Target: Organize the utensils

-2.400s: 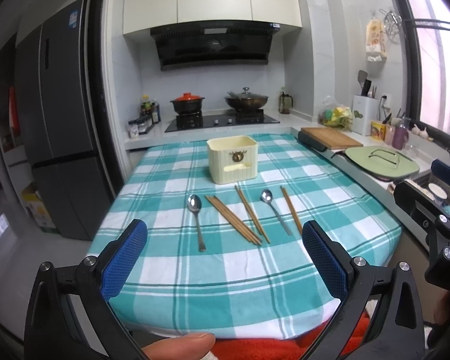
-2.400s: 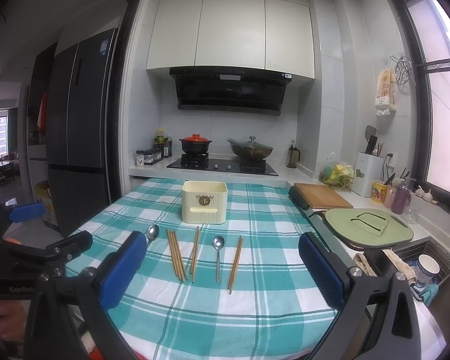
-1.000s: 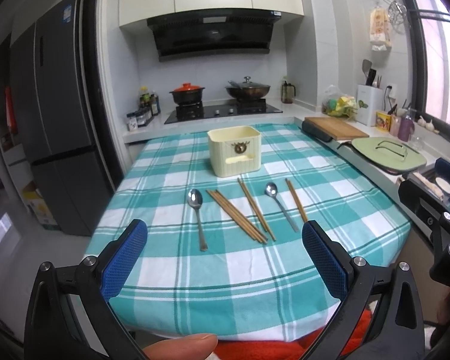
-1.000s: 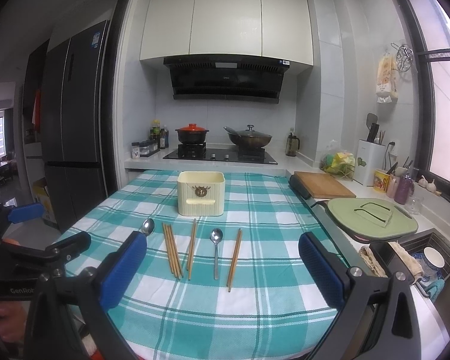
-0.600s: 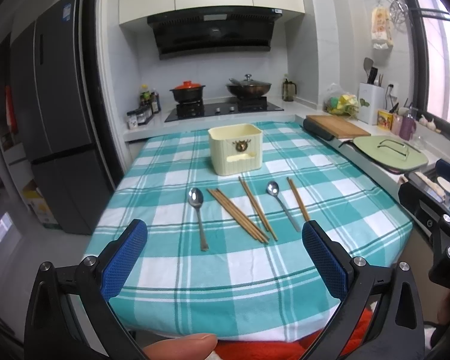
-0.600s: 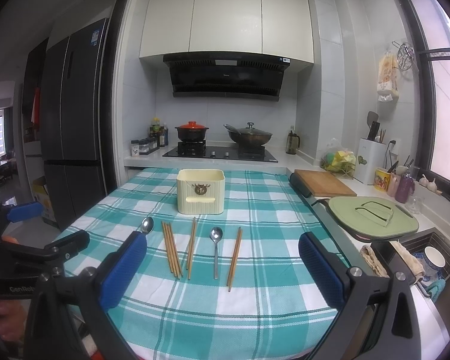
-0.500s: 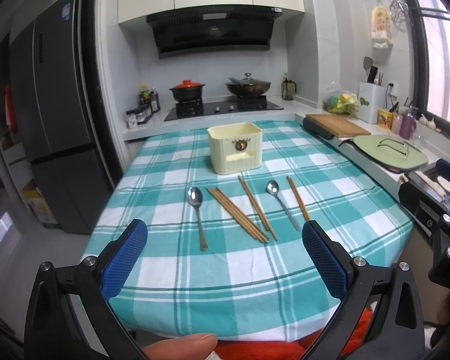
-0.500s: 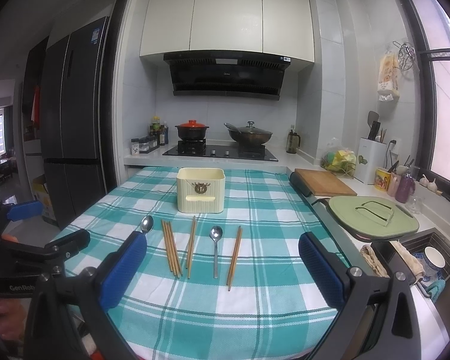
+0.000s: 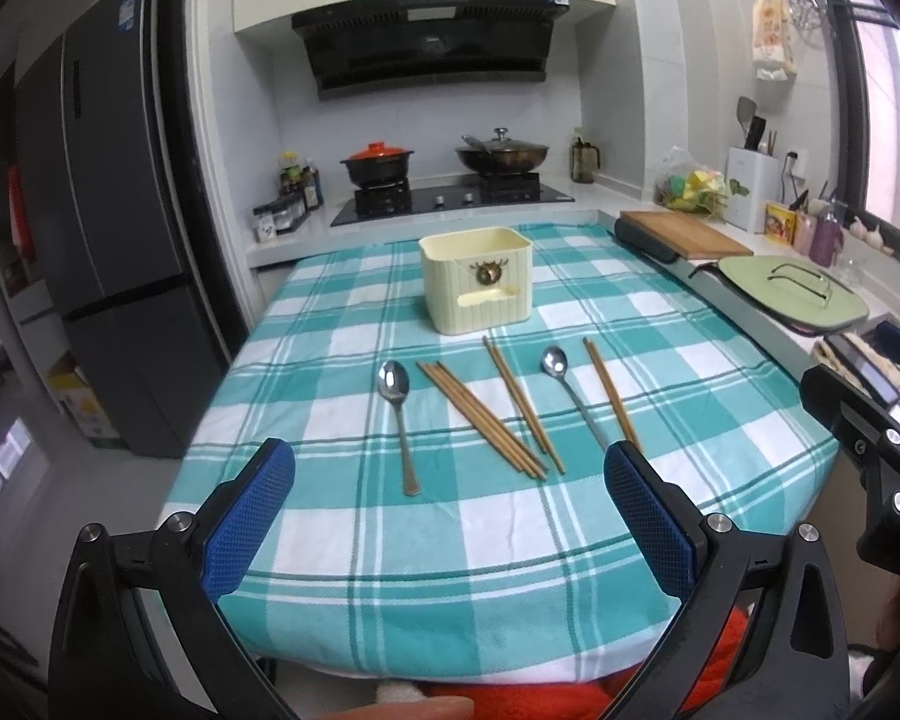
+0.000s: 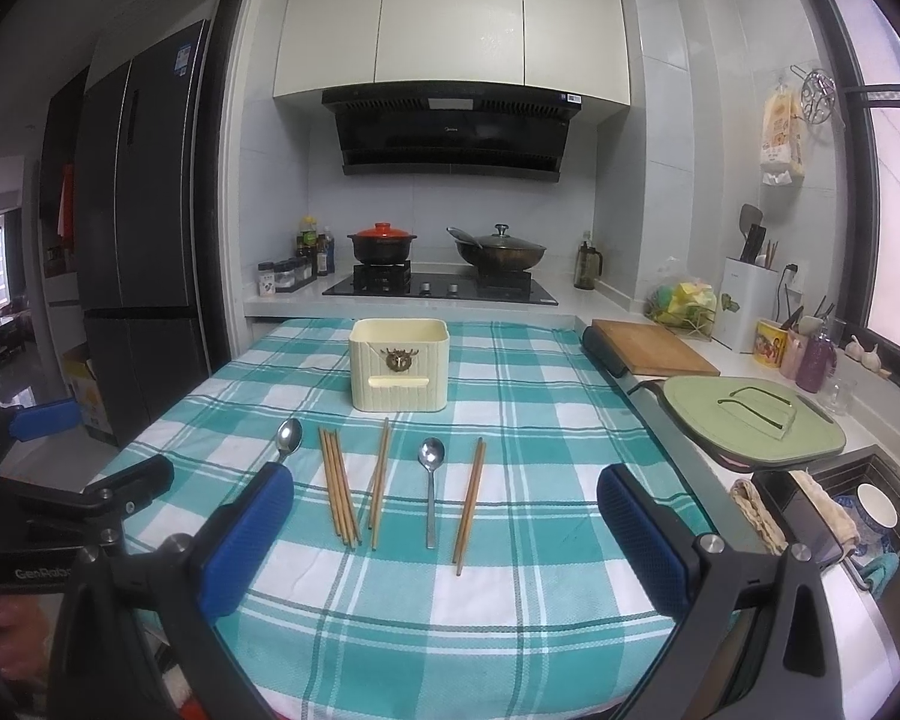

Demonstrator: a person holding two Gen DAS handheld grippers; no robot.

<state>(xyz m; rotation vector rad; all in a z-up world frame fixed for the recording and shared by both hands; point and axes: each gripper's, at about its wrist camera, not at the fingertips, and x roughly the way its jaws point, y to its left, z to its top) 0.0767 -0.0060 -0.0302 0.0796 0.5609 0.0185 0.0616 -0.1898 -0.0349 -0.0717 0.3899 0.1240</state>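
Teal-checked cloth covers the worktop (image 9: 450, 570) of a small kitchen. Nearest, the left gripper (image 9: 449, 516) and right gripper (image 10: 444, 540) hover over its front edge, fingers spread wide and empty. Ahead lies a row of utensils, long axes running roughly away from the fingers: left spoon (image 9: 397, 414), chopstick bundle (image 9: 480, 417), a chopstick pair (image 9: 522, 402), right spoon (image 10: 431, 489), outer chopsticks (image 10: 470, 504). Beyond stands the cream utensil holder (image 10: 399, 369), still empty. Each gripper seems nearest its own side's spoon.
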